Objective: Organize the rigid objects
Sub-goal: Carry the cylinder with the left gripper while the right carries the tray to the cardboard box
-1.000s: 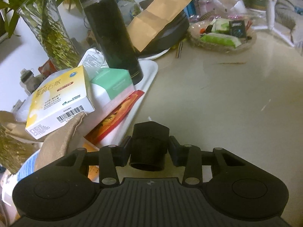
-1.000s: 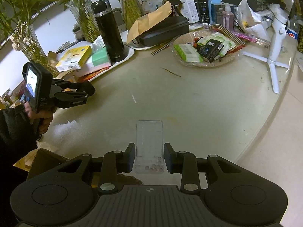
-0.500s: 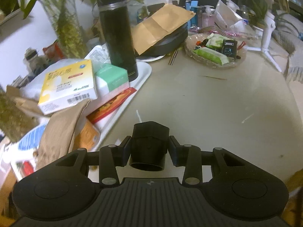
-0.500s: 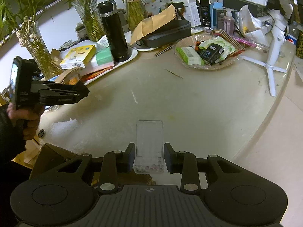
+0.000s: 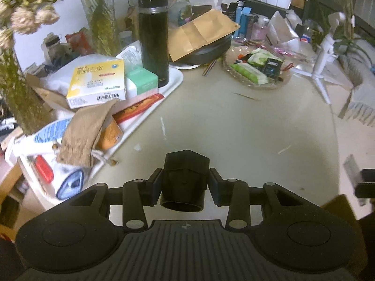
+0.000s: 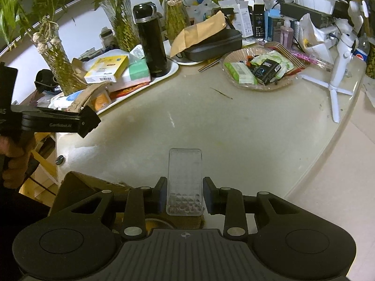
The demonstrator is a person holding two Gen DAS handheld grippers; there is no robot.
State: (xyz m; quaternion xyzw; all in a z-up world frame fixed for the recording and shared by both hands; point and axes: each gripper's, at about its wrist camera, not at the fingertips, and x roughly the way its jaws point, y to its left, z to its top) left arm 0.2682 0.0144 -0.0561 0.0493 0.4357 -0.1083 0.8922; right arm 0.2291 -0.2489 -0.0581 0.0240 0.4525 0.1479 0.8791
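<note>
My left gripper [image 5: 185,187] is shut on a black hexagonal cap-like piece [image 5: 185,180], held above the near part of the round table [image 5: 234,121]. It also shows from the side in the right wrist view [image 6: 89,119]. My right gripper [image 6: 185,194] is shut on a clear plastic case [image 6: 184,180] with a studded texture, held over the table's near edge. The case's end shows at the right of the left wrist view [image 5: 351,171].
A white tray [image 5: 173,82] at the left holds a black thermos [image 5: 153,37], a yellow box [image 5: 97,82], a green box [image 5: 141,82] and a burlap pouch [image 5: 84,128]. A glass dish of packets [image 5: 256,70], a black case under a brown envelope [image 5: 201,35], vases and a white tripod [image 5: 324,56] stand behind.
My left gripper has pulled back and up from the tray, still holding the black piece. My right gripper has held the clear case nearly still.
</note>
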